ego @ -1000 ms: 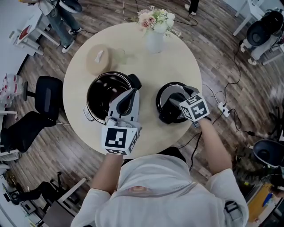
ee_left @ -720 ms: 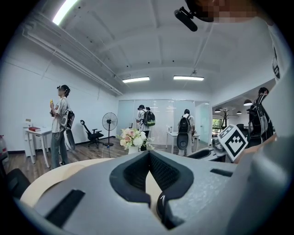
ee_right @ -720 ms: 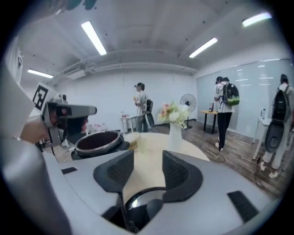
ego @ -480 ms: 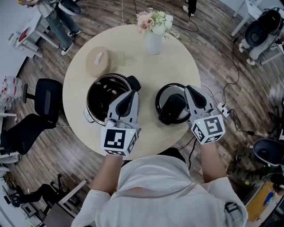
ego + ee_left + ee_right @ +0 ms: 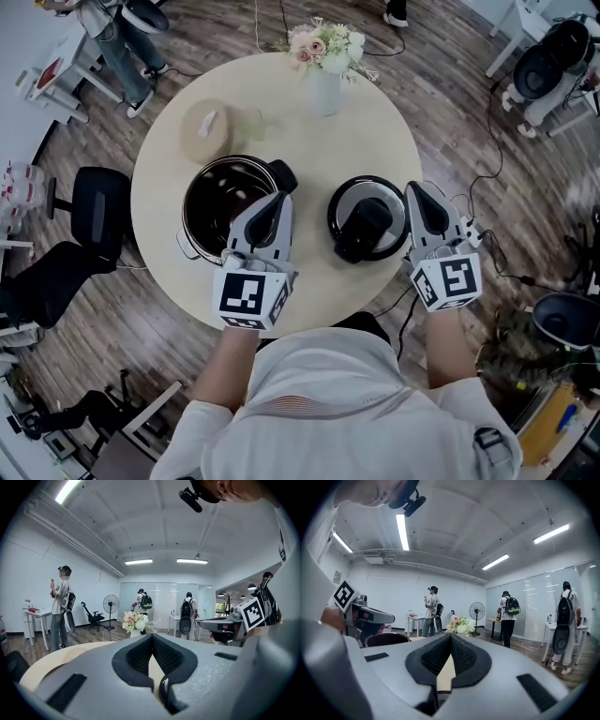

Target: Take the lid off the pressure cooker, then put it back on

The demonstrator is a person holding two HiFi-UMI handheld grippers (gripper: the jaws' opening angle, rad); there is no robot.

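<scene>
The pressure cooker pot (image 5: 225,202) stands open on the left half of the round table (image 5: 375,131); its dark rim (image 5: 386,639) also shows in the right gripper view. Its black-and-silver lid (image 5: 367,220) lies flat on the table to the pot's right. My left gripper (image 5: 279,197) is shut and hovers over the pot's near right rim, close to the black pot handle (image 5: 283,173). My right gripper (image 5: 414,187) is shut and empty, raised just right of the lid and apart from it. In both gripper views the jaws meet with nothing between them.
A white vase of flowers (image 5: 326,80) stands at the table's far edge, with a tan round object (image 5: 206,125) at the far left. Office chairs (image 5: 94,202) and cables with a power strip (image 5: 471,230) lie on the floor around. People stand in the background (image 5: 61,606).
The right gripper was pointing down on the lid's top with open jaws; it has let go, lifted up and to the right, levelled out and closed. The left gripper has stayed put.
</scene>
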